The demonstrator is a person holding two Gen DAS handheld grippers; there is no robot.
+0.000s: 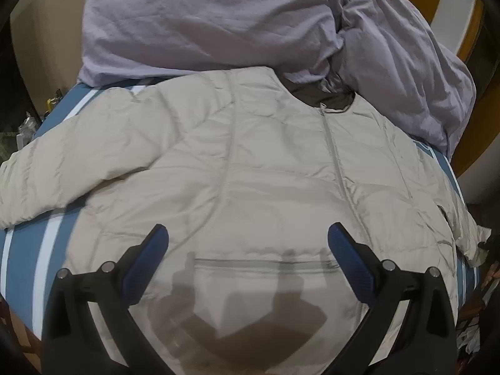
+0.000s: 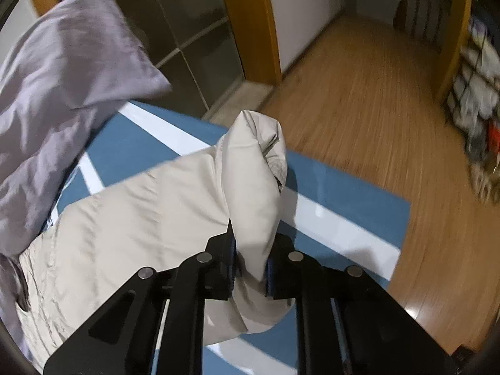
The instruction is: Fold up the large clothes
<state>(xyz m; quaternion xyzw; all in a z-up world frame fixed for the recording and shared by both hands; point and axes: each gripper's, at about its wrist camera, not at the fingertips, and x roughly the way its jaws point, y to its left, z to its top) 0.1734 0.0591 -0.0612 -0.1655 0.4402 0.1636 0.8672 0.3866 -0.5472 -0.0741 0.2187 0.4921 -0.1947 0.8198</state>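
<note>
Pinching the sleeve of the jacket spread on the bed, the right gripper seems set to fold it toward nine o'clock, while the left gripper hovers spread above the hem.

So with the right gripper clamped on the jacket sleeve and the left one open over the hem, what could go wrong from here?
1. The right gripper pinches only a puffy bunch of the beige jacket's sleeve; the slick fabric may slip out when lifted.
2. The sleeve lies near the edge of the blue striped sheet; it may drop toward the floor.
3. The lilac bedding overlaps the jacket's collar and may drag along.
</note>
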